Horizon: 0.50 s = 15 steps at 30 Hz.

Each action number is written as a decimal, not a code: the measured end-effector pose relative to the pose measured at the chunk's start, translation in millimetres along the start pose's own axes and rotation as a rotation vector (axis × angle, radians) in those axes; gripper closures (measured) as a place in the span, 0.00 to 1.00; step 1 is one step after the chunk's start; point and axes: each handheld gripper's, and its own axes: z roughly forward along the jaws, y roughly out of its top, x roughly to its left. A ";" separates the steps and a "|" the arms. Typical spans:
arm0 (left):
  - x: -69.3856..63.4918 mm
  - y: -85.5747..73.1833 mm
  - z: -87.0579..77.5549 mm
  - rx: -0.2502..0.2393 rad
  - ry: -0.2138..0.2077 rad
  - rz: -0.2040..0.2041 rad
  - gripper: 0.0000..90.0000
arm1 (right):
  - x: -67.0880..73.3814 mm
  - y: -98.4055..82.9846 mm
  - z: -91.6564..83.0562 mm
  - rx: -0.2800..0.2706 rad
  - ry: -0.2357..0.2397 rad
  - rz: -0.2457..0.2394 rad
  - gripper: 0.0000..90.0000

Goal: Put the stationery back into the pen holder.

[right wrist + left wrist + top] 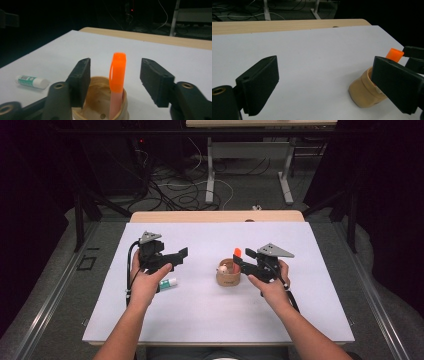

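Black jaws of the right gripper (113, 83) are standing apart around an orange-capped pen (117, 75), not touching it.

Standing upright in the small wooden cup (100, 105) mid-table, the pen is leaning on the rim; a careless pull-back is risking a jaw catching the cap and tipping pen and cup over. Further off, the left gripper (172, 261) is hovering open and empty, and the glue stick (167, 283) is lying loose just beside that hand, ready to roll if nudged.
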 end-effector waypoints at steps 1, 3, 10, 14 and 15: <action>0.4 0.0 -0.2 0.004 -0.001 0.001 0.11 | -0.1 1.5 -2.1 0.002 0.005 0.007 0.43; 0.7 0.0 -0.5 0.006 0.001 0.004 0.14 | -1.4 3.1 -4.7 -0.005 0.007 0.003 0.40; 3.0 2.0 -5.0 0.018 -0.014 0.023 0.16 | -8.6 11.7 -18.6 -0.020 0.027 0.010 0.38; 4.9 0.5 -6.6 0.024 -0.027 0.032 0.17 | -14.7 13.0 -28.6 -0.020 0.036 0.027 0.34; 5.2 0.0 -6.4 0.018 -0.028 0.037 0.17 | -16.3 12.7 -30.7 -0.014 0.040 0.029 0.32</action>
